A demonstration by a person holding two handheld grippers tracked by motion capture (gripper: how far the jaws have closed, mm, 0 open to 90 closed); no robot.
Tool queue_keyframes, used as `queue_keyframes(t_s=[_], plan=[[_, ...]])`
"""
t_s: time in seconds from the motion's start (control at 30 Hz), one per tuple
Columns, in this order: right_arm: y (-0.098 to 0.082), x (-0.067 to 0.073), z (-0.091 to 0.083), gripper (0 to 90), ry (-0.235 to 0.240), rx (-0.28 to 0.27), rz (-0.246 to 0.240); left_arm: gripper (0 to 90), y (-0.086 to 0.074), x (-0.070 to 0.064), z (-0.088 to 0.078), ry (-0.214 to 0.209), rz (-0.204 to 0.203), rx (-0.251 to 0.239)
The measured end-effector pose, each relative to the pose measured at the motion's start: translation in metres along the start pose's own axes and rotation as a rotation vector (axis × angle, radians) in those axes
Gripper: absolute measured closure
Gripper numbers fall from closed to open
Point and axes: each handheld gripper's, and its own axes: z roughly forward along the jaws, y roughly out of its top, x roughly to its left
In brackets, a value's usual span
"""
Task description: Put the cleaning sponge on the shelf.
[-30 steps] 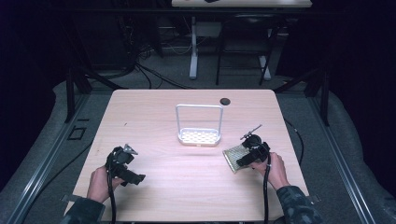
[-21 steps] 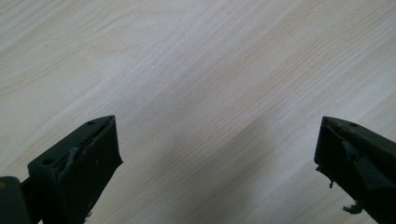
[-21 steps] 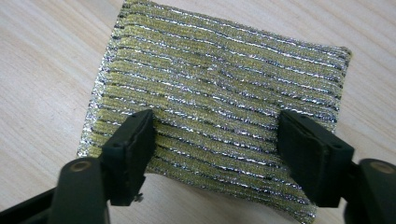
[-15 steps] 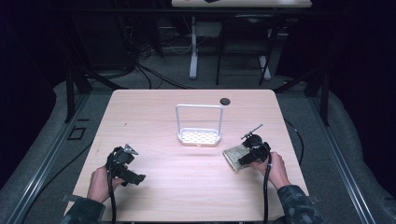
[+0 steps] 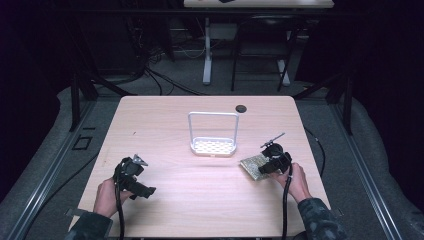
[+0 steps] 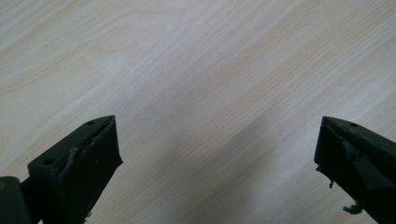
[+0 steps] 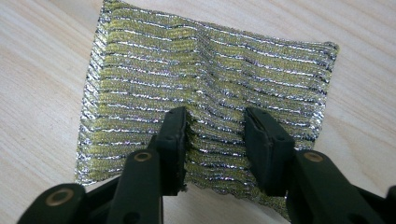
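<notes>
Left gripper (image 5: 131,175) sits near the desk's (image 5: 165,125) front-left corner, jaws wide open over bare wood, nothing between them. Mid-desk: white perforated tray with a tall wire hoop handle (image 5: 213,135), well apart from both hands. Right gripper (image 7: 215,140) is down on the flat yellow-and-silver woven metallic scouring cloth (image 7: 154,65) by the front-right edge; its jaws have just been closing, pinching a ridge of fabric that puckers up between them. Cloth's long axis runs across the jaws. Tray lies up-left of the cloth, path clear. Small black round cap (image 5: 241,108) near the back edge.
</notes>
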Motion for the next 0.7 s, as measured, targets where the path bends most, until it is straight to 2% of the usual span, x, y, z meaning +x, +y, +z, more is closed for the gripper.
queue_keyframes(t_s=[0.13,0.17,0.2,0.23,0.47,0.7], plan=[[-0.0009,-0.0002,-0.0017,67.6,0.003,-0.001,0.005,0.2,0.0,0.0,0.0,0.0,0.0,0.0],[-0.0015,0.0002,-0.0013,69.5,0.007,-0.017,0.008,0.2,0.0,0.0001,-0.0001,0.0,0.0,0.0],[-0.0018,0.0003,-0.002,73.3,0.0,-0.015,0.0,0.2,0.0,0.0001,-0.0001,0.0,0.0,0.0],[-0.0026,0.0021,-0.0034,87.7,0.01,-0.036,-0.004,0.2,0.0,0.0003,-0.0001,0.0,-0.001,-0.001],[-0.0038,0.0035,-0.0033,89.5,0.016,-0.051,0.0,0.2,0.0001,-0.0001,0.0002,-0.002,0.0,0.0],[-0.005,0.0059,-0.0079,89.8,0.02,-0.06,-0.022,0.2,-0.0002,0.0015,-0.0001,-0.002,-0.004,-0.004]])
